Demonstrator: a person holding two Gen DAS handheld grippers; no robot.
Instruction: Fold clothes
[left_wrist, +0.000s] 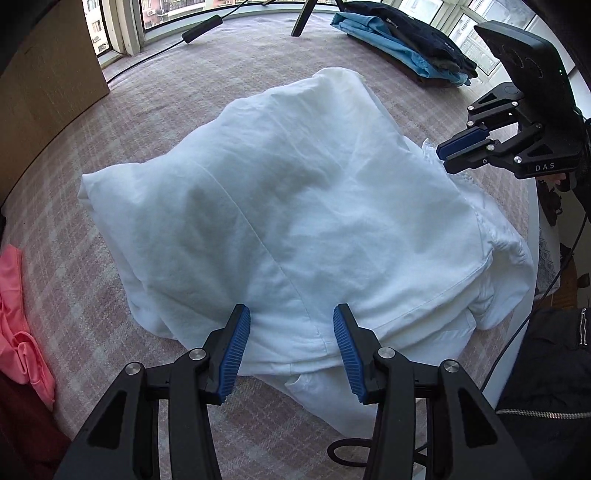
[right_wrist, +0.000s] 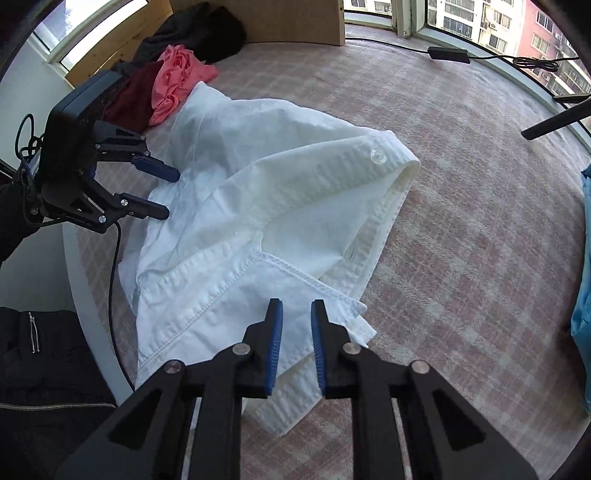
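Note:
A crumpled white shirt (left_wrist: 295, 203) (right_wrist: 258, 184) lies on the round table's pink plaid cloth (left_wrist: 166, 110) (right_wrist: 461, 240). My left gripper (left_wrist: 290, 314) (right_wrist: 170, 194) stands open, its blue pads wide apart over the shirt's near folded edge. My right gripper (right_wrist: 297, 304) (left_wrist: 443, 157) hovers at the opposite edge, over the stitched collar band. Its jaws stand a narrow gap apart, white fabric shows in the gap, and the pads do not visibly press on it. A clear button (right_wrist: 377, 157) shows on the raised fold.
Pink (left_wrist: 18, 332) (right_wrist: 177, 77) and dark red (right_wrist: 136, 96) garments are heaped at one side. A stack of blue and dark clothes (left_wrist: 406, 44) lies at the far edge. A power adapter (left_wrist: 201, 27) with its cable and a cardboard box (left_wrist: 48, 74) sit near the windows. A person's black jacket (left_wrist: 546, 387) is close by.

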